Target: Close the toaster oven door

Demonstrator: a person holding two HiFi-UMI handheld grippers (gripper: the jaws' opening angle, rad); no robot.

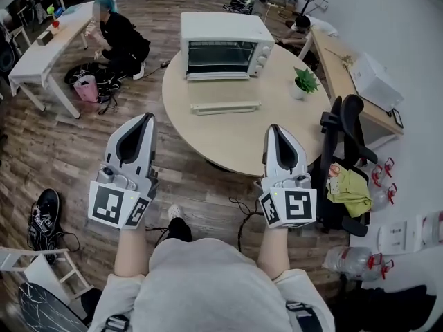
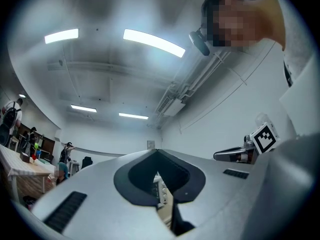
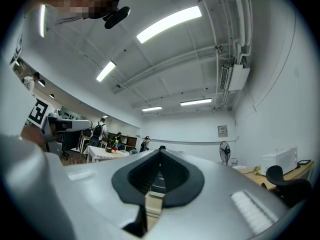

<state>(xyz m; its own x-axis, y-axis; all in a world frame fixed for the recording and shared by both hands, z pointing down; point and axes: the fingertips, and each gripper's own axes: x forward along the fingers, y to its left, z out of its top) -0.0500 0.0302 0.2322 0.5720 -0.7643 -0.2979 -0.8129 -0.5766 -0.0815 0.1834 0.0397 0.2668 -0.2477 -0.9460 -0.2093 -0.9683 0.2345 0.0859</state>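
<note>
Toaster oven (image 1: 223, 45) at the far side of the round bench (image 1: 208, 137) in the head view: a white box with knobs down the right of its front. The door (image 1: 225, 107) is down, dropped flat toward the person. Its pale handle edge lies out over the bench top, the glass pane is so clear the wood shows through, and the wire rack inside is in plain sight. Both tools sit at the near side, well apart from the oven. The left hand-held gripper (image 1: 147, 119) shows against the floor just left of the bench edge, and the right hand-held gripper (image 1: 275, 128) has its tip against the near rim. Both noses point toward the oven, and both are closed to a narrow point with nothing in them. A small potted plant (image 1: 304, 81) stands right of the oven, a black office chair (image 1: 346, 126) is just beside the bench on the right, and a person (image 1: 119, 37) crouches on the wooden floor at far left. Over to the left gripper view: jaws together at the tip with no object between them. Through the slit lower down, a sliver of the oven's knob panel peeks out, and the right hand-held gripper with its marker cube shows at the right. Right gripper view: jaws pressed together and empty. A strip of the oven's front and the pale bench show through the slit, with a standing fan (image 3: 225, 151) off by the far wall.
</note>
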